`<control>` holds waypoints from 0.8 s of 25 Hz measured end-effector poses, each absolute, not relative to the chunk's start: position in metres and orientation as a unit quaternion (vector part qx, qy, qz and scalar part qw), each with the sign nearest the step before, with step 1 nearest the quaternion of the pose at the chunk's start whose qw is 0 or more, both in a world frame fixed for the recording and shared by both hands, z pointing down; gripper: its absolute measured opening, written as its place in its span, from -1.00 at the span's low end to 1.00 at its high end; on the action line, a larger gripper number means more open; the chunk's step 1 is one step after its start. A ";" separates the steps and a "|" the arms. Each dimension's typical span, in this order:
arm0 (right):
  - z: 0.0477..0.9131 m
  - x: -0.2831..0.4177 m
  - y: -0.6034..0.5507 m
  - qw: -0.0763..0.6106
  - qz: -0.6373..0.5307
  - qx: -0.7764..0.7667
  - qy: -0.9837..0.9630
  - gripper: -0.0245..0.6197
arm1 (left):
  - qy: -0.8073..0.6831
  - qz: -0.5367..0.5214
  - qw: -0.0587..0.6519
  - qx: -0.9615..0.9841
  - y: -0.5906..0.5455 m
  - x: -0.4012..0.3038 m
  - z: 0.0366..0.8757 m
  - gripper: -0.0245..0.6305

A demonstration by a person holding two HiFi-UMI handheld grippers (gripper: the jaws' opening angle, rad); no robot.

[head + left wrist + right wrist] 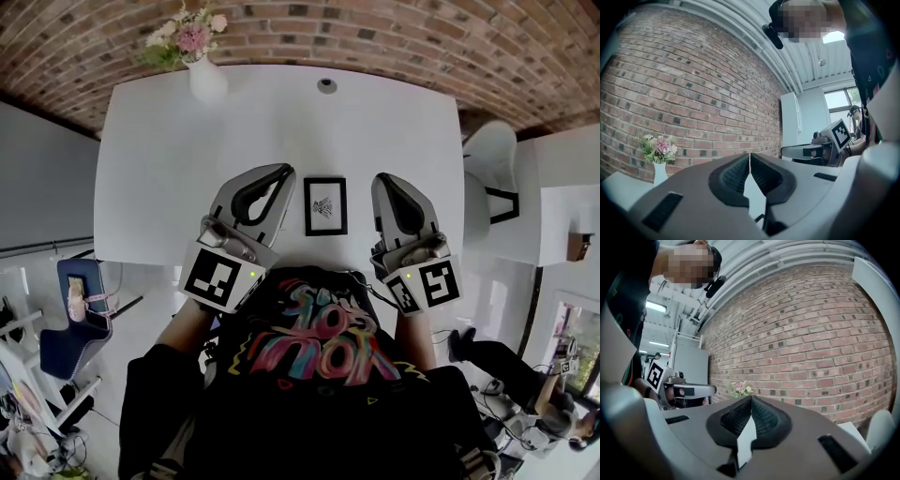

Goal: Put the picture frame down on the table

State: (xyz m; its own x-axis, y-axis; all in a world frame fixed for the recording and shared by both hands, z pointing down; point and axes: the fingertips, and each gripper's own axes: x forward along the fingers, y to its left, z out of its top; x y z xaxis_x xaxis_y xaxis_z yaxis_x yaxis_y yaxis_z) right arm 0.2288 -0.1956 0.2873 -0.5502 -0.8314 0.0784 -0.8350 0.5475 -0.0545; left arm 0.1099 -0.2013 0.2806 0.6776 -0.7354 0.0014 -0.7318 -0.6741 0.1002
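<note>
While the picture frame (325,205) is lying flat on the white table (169,169) at the centre of the head view, the 2 grippers are hovering beside it. The left gripper (284,174), at its left, and the right gripper (382,182), at its right, are holding their jaws clenched on nothing. A vase of flowers (202,66) is standing at the table's upper left corner.

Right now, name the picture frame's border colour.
The picture frame is black-bordered, clearest in the head view.

On the table (169,178), picture frame (325,205) between left tongs (284,172) and right tongs (384,180); vase (207,81) behind, far left
</note>
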 end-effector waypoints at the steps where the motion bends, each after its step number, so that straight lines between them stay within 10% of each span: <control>1: 0.287 0.228 -0.196 0.024 0.039 0.472 -0.880 -0.86 | -0.397 -0.011 0.047 0.917 -0.200 0.111 0.284 -0.84; 20: 0.291 0.222 -0.197 0.036 0.034 0.460 -0.886 -0.86 | -0.392 0.005 0.047 0.919 -0.199 0.111 0.292 -0.84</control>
State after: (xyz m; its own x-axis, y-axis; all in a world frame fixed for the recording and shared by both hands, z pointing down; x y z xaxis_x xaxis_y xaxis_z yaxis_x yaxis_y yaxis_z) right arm 0.2220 -0.1971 0.2912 -0.5740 -0.8132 0.0954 -0.8182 0.5743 -0.0273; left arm 0.1107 -0.1990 0.2924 0.6919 -0.7205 0.0455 -0.7214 -0.6875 0.0827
